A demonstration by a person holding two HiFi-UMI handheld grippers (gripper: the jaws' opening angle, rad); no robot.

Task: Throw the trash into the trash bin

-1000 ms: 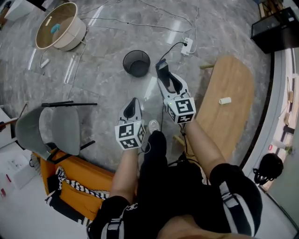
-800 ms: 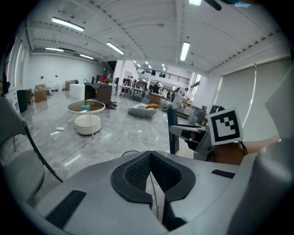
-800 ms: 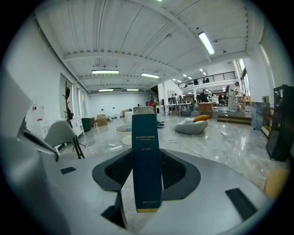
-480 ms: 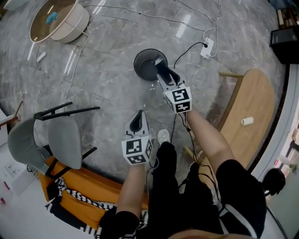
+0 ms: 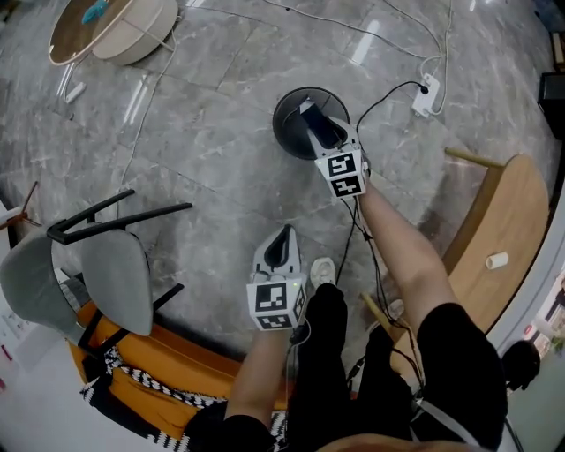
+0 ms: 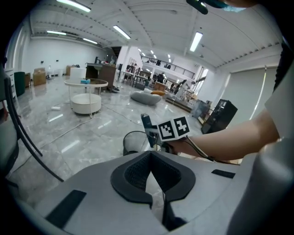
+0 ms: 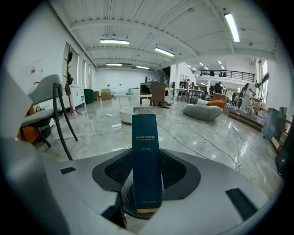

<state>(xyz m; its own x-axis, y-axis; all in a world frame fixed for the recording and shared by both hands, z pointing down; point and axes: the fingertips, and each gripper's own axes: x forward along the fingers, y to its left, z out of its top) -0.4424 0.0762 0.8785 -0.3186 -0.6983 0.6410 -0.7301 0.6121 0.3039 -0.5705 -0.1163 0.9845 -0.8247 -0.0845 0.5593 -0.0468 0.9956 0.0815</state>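
A black mesh trash bin (image 5: 284,113) stands on the grey marble floor; the left gripper view also shows the bin (image 6: 132,142). My right gripper (image 5: 312,113) hangs just over the bin's mouth, shut on a tall dark blue carton (image 7: 146,158) that stands upright between its pads. Nearer to me, my left gripper (image 5: 282,237) hovers above bare floor. Its jaws are shut, with nothing in them. From the left gripper view, the right gripper (image 6: 148,127) sits right above the bin's rim.
A grey chair (image 5: 99,275) stands at the left over an orange bag (image 5: 141,346). A round white table (image 5: 115,25) is far left. A power strip (image 5: 430,95) and cables lie beyond the bin. A wooden table (image 5: 508,212) with a white roll (image 5: 497,260) is on the right.
Both grippers have sunk toward the floor. The right one has carried the blue carton forward from beside the bin to over its mouth. The left one has drawn back toward me.
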